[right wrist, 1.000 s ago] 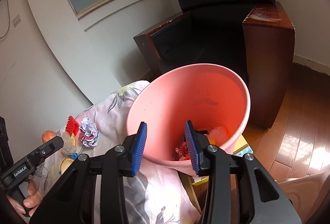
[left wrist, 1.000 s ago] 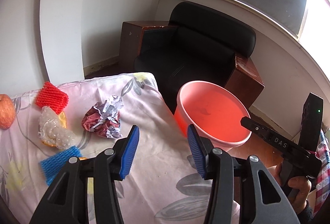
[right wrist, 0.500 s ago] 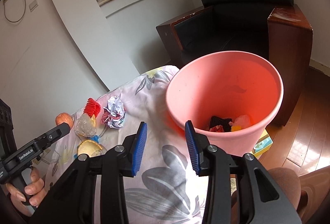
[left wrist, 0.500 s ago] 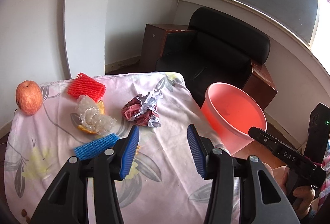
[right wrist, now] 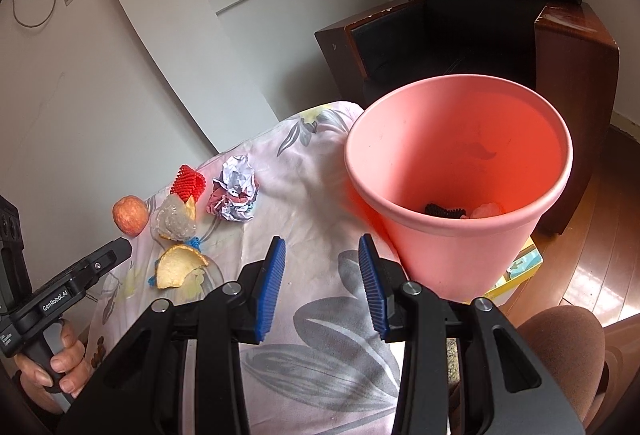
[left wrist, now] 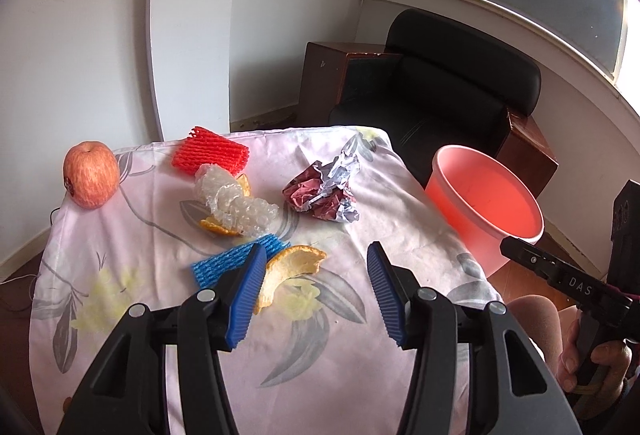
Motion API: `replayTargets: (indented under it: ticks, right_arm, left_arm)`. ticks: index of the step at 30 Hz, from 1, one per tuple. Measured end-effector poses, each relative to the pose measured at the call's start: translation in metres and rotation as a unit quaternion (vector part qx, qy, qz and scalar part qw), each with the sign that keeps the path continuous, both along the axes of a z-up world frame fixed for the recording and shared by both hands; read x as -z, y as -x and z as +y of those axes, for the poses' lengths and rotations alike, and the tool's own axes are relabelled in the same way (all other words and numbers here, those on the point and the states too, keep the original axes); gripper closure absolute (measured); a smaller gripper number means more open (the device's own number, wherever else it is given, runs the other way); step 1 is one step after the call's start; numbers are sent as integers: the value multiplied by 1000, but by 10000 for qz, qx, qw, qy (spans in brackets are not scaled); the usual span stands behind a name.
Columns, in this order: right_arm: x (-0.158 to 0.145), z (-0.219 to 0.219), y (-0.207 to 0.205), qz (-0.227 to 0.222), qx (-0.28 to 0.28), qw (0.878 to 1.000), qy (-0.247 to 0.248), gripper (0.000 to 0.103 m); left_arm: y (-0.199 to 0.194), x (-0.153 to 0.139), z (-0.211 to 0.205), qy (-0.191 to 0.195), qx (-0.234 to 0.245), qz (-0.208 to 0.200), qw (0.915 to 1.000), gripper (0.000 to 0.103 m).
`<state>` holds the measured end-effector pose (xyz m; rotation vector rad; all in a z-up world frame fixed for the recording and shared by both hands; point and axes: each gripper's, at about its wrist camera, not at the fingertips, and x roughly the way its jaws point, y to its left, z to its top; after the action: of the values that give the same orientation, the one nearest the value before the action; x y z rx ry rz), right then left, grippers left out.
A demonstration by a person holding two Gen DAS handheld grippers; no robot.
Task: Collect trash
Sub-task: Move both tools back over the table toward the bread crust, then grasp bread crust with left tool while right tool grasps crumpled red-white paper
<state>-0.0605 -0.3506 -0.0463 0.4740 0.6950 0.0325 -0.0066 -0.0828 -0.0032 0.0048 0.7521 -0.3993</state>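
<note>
On the floral-clothed table (left wrist: 352,319) lie a crumpled foil wrapper (left wrist: 324,187), a red foam net (left wrist: 210,157), a wad of bubble wrap (left wrist: 236,205) over an orange peel, a blue foam net (left wrist: 228,265) and another orange peel (left wrist: 292,267). A pink bin (right wrist: 460,171) stands off the table's right edge and holds some trash. My left gripper (left wrist: 316,295) is open and empty, just short of the near orange peel. My right gripper (right wrist: 322,283) is open and empty over the table beside the bin.
A red apple (left wrist: 91,174) sits at the table's far left corner. A black armchair with wooden sides (left wrist: 448,91) stands behind the bin. A yellow box (right wrist: 516,271) lies on the wood floor under the bin. White walls close the far side.
Both grippers have drawn back from the bin and swung left toward the trash on the table. The near orange peel has come into the left wrist view. Both stay open.
</note>
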Motion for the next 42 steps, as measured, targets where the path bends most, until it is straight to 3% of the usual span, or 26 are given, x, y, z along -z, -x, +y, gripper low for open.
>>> replayTargets:
  ticks: [16,24,28,37,42]
  right_arm:
    - [9,32,-15,212,-499,9984,183,64]
    - [11,48,-26,291,-731,9966,255,64]
    - [10,60,-34,308,-895,9951,290,64]
    - [12,93,-60,398,-1311,9904,180,64]
    - [9,100,-84,310,-1198,9919,292,64]
  left_arm:
    - [-13,43,18,-318,-198,410,9985,52]
    - [-27,54,10,-367,-78,505,9980,79]
    - [-32,56,15,-171,-49,670,9976,97]
    - [-20,29,62,401,-342,462,9975,98]
    - [-17,20,91,641,-615,401,9952,98]
